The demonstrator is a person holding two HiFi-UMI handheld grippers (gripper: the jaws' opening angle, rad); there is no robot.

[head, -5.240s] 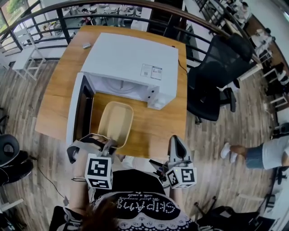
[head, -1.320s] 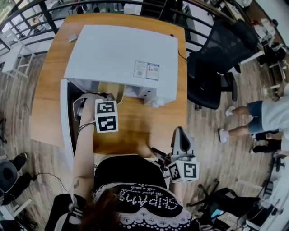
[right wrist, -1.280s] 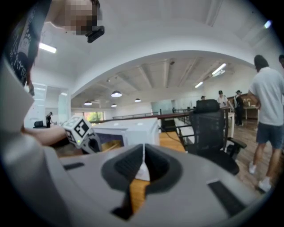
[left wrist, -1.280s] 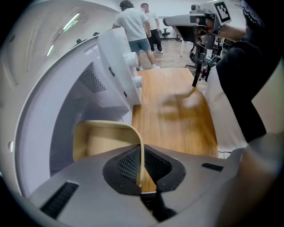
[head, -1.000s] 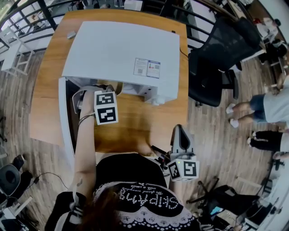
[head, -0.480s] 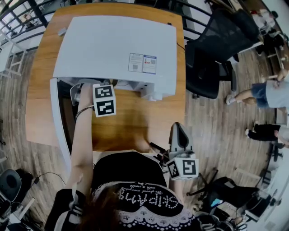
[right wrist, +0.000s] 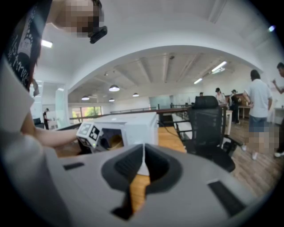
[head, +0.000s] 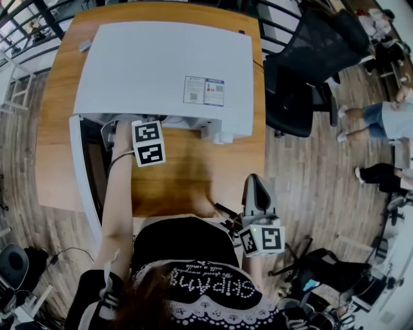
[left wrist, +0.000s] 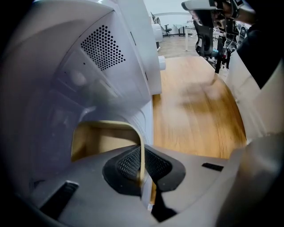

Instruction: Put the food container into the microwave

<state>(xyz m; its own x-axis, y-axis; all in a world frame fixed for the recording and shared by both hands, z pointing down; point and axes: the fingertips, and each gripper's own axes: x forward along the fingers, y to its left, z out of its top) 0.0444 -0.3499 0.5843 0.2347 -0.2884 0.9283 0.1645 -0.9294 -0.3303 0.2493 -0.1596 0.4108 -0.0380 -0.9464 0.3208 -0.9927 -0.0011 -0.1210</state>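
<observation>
The white microwave (head: 164,64) stands on the wooden table (head: 181,174) with its door (head: 79,174) swung open to the left. My left gripper (left wrist: 142,167) reaches into the cavity, shut on the thin rim of the beige food container (left wrist: 104,139), which is inside the oven. From the head view only the left gripper's marker cube (head: 148,143) and the arm show at the opening; the container is hidden under the oven's top. My right gripper (head: 257,201) hangs shut and empty by the table's front edge, its pads (right wrist: 133,166) meeting.
A black office chair (head: 300,71) stands right of the table. The cavity's side wall with vent holes (left wrist: 102,46) is close on the left gripper's left. A dark railing (head: 39,16) runs behind the table. People stand on the floor at far right (head: 387,119).
Since five seconds ago the left gripper has carried the container from the table in front of the oven into the cavity. Over the last half second it hardly moved. The right gripper stayed put.
</observation>
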